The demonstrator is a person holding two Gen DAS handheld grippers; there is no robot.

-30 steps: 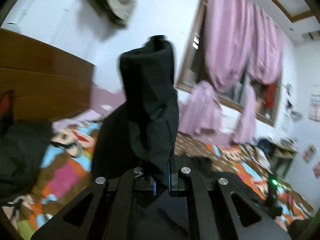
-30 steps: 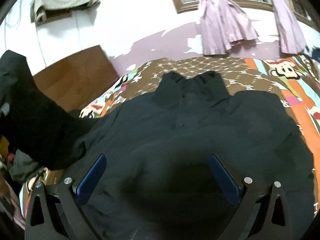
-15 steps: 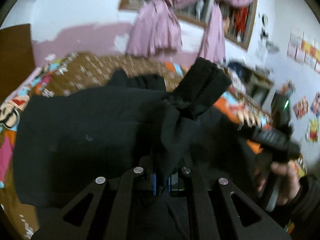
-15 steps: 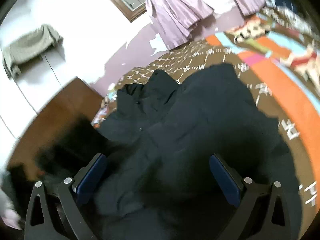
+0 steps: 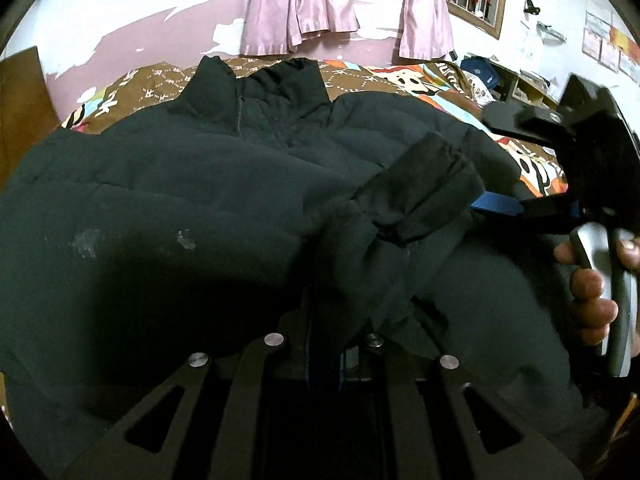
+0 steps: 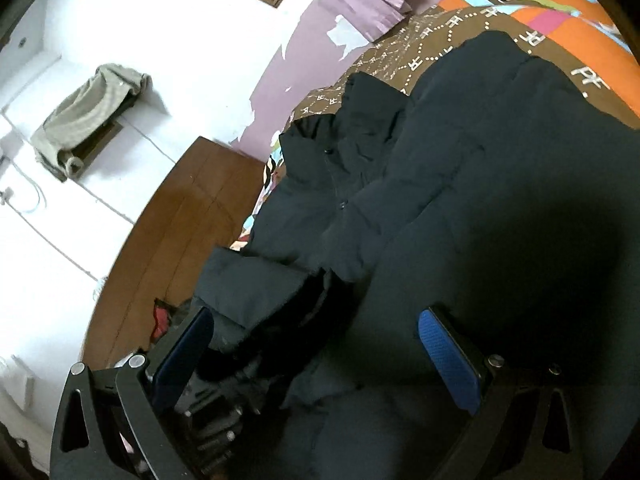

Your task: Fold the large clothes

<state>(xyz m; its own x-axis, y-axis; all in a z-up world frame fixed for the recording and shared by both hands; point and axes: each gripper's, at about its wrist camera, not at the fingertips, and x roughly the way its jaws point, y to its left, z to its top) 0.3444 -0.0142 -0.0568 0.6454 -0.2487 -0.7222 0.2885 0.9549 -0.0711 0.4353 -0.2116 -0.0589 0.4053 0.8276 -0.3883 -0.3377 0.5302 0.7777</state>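
A black puffer jacket [image 5: 200,184] lies front-up on the bed, its collar [image 5: 260,84] at the far side. My left gripper [image 5: 324,354] pinches the jacket's sleeve [image 5: 420,192], which lies folded across the chest with the cuff pointing right; its jaws are opening a little, the cloth still between the pads. My right gripper [image 5: 508,160] hangs over the jacket's right side, held by a hand [image 5: 592,292]. In the right wrist view that gripper [image 6: 316,356] stands wide open above the jacket [image 6: 500,184], with the folded sleeve [image 6: 256,288] by its left finger.
The jacket rests on a bright patterned bedspread [image 5: 400,76]. A wooden headboard [image 6: 180,232] stands at the left. Pink curtains [image 5: 300,4] hang on the far wall, a cluttered shelf [image 5: 500,76] is at the right, and a beige cloth [image 6: 88,116] hangs high up.
My left gripper has come down from holding the sleeve high and carried it across the jacket's front. The right gripper has rolled and shifted slightly, staying open.
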